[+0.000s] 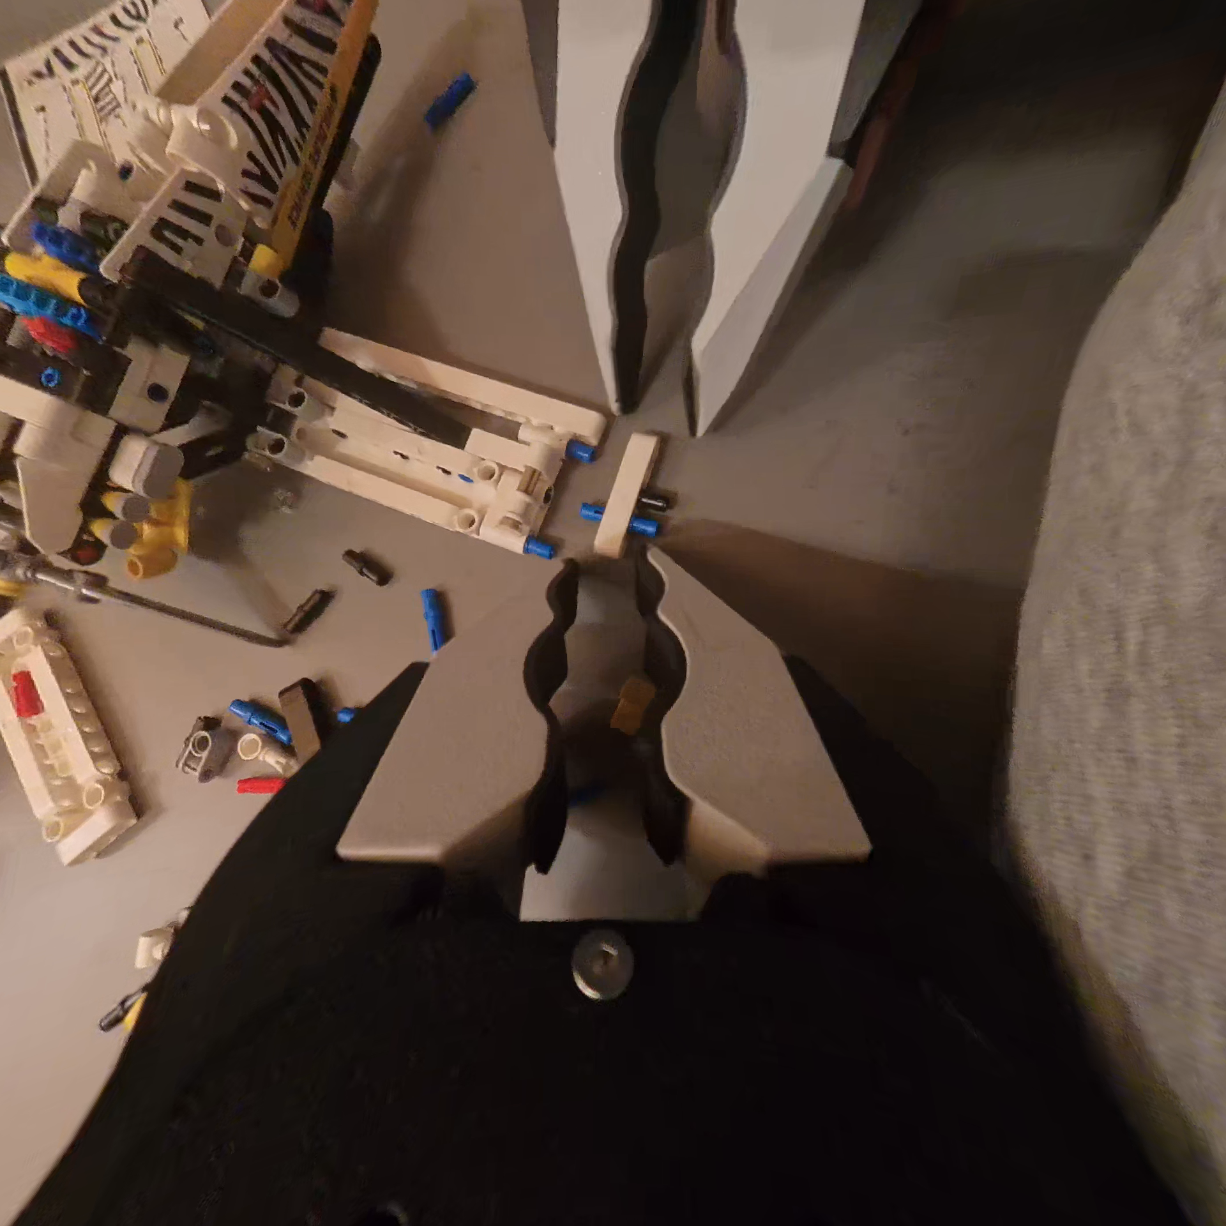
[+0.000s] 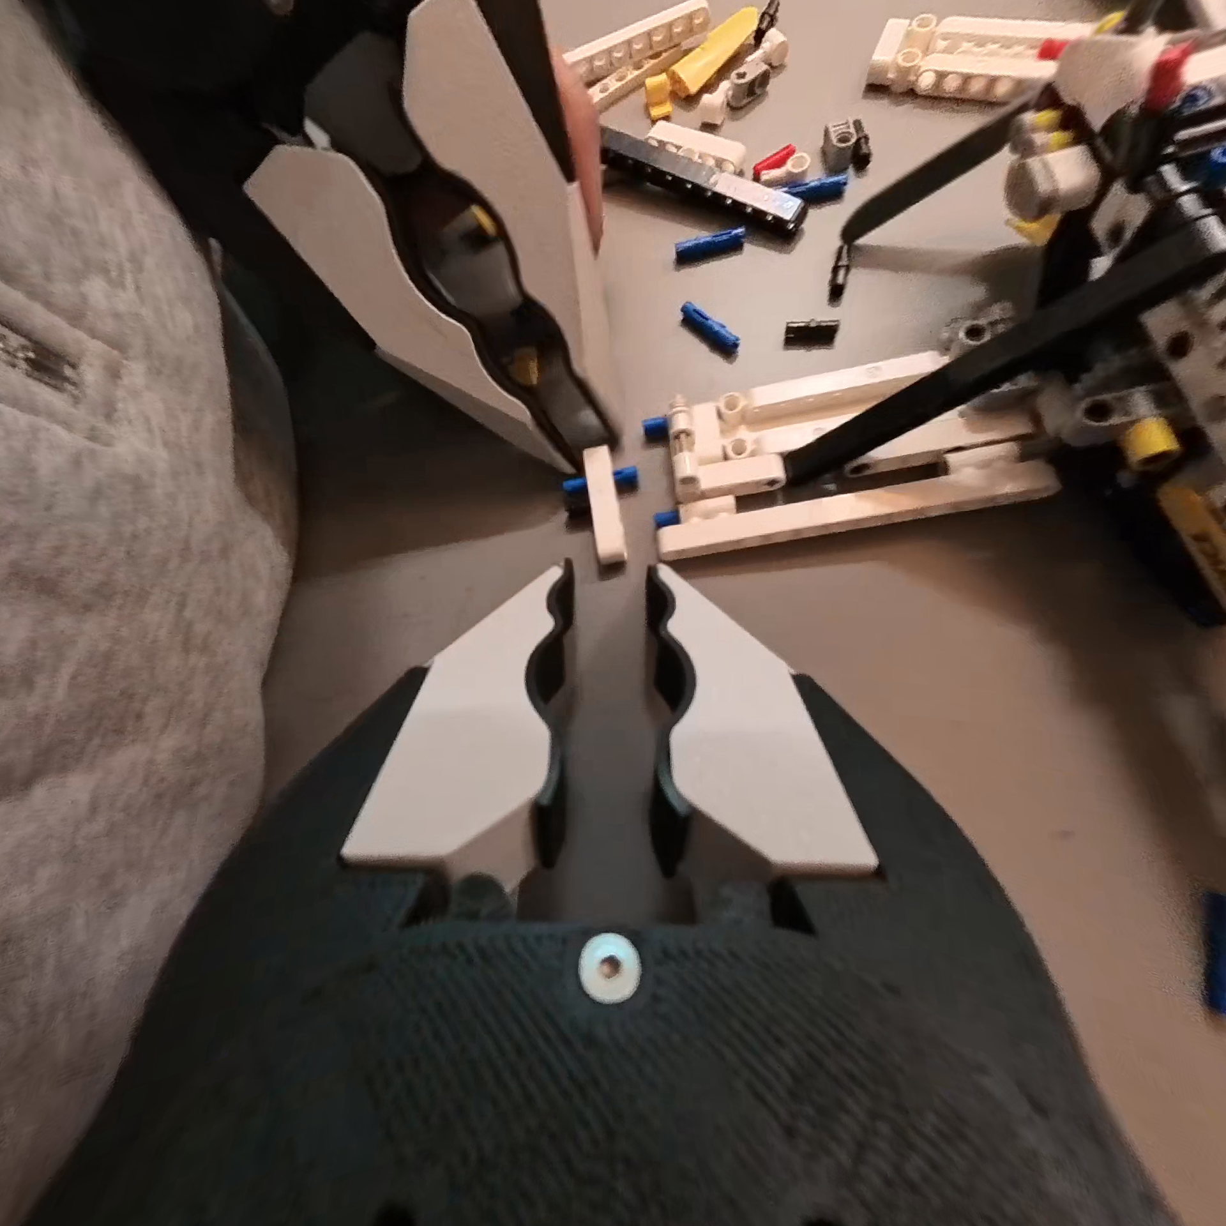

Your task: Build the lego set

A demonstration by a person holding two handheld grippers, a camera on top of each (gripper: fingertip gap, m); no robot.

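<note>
1. The left gripper (image 1: 607, 564) has its fingers apart, its tips just short of a small white beam (image 1: 627, 494) with blue pins, holding nothing.
2. The right gripper (image 2: 607, 570) – also parted and empty – points at that beam's other end.
3. Just beyond the beam lies the white model frame (image 2: 829, 464) on the grey table (image 2: 862, 663), loose pins scattered farther off.
</note>
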